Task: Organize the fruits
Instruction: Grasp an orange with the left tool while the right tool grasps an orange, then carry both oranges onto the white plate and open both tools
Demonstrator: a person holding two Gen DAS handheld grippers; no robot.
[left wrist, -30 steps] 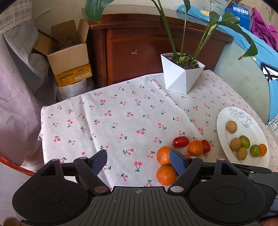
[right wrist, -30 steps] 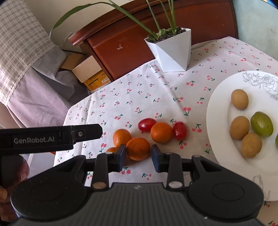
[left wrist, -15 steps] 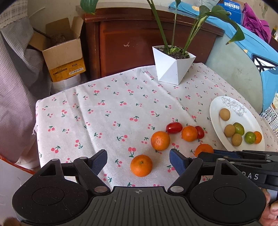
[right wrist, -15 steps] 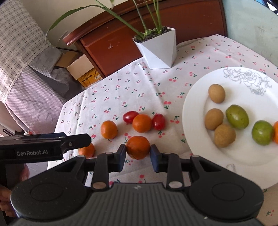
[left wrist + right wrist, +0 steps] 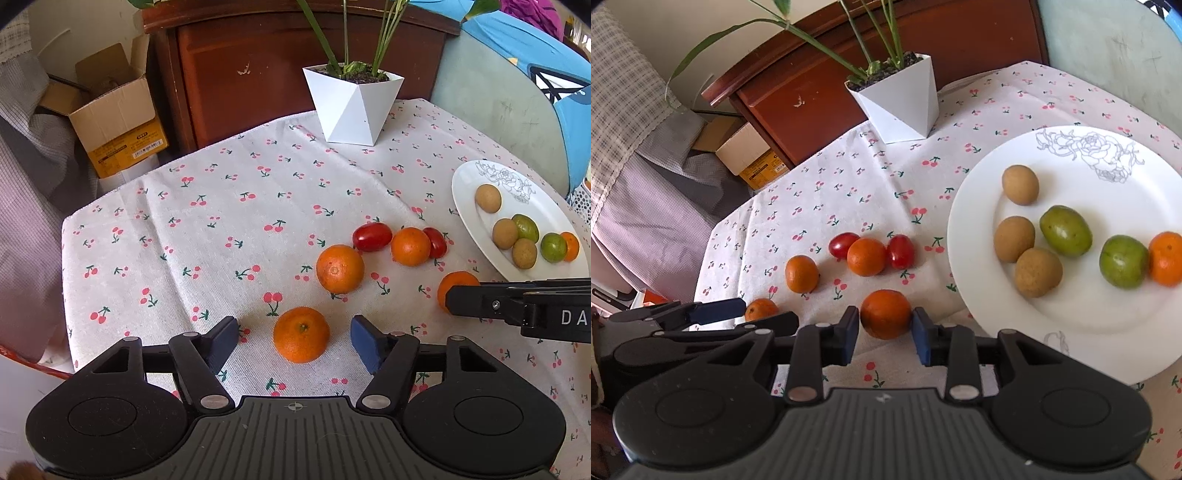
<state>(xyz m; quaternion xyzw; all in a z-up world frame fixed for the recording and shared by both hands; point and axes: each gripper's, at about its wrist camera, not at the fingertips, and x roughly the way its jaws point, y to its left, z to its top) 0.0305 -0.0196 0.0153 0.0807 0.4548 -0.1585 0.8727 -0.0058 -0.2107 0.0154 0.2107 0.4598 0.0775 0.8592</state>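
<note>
One mandarin held across its middle by right hand-held gripper; firm, light, bruisable. Left hand-held gripper wide, empty.

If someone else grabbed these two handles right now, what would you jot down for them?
Right gripper: shut on an orange, near the plate edge.
Left gripper: open, another orange between its fingers, not gripped.
Done: plate holds three brown fruits, two green ones and one orange.
Left: carried orange, three more oranges and two red tomatoes on the cloth.
</note>
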